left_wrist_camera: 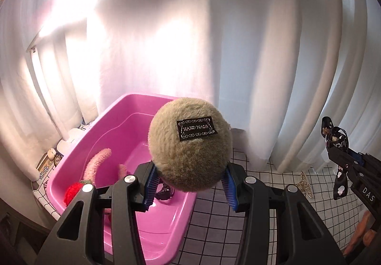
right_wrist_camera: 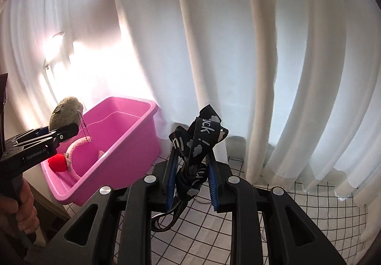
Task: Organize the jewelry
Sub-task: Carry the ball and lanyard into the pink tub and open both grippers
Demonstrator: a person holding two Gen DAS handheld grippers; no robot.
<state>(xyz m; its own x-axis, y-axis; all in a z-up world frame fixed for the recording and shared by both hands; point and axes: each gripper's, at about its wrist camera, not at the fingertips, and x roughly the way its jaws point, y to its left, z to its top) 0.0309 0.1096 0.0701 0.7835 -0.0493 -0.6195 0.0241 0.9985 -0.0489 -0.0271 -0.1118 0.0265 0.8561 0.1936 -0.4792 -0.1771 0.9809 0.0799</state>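
My left gripper [left_wrist_camera: 189, 185] is shut on a round tan plush pompom [left_wrist_camera: 190, 146] with a black label, held in the air over the pink plastic bin [left_wrist_camera: 114, 122]. In the right wrist view the same pompom [right_wrist_camera: 65, 111] shows a bead chain hanging from it, above the bin [right_wrist_camera: 142, 131]. My right gripper [right_wrist_camera: 193, 177] is shut on a bunched black ribbon lanyard [right_wrist_camera: 202, 143] printed with white clouds and letters. That ribbon [left_wrist_camera: 337, 141] also appears at the right edge of the left wrist view. Inside the bin lie a pink fuzzy headband [left_wrist_camera: 98, 162] with a red pompom [left_wrist_camera: 73, 192] and a small dark item [left_wrist_camera: 164, 193].
A white cloth with a black grid [left_wrist_camera: 262, 193] covers the table. White curtains [right_wrist_camera: 238, 62] hang close behind. A gold hair claw [left_wrist_camera: 304, 184] lies on the cloth to the right. Small items [left_wrist_camera: 54, 158] sit on a ledge left of the bin. A hand [right_wrist_camera: 21, 208] holds the left gripper's handle.
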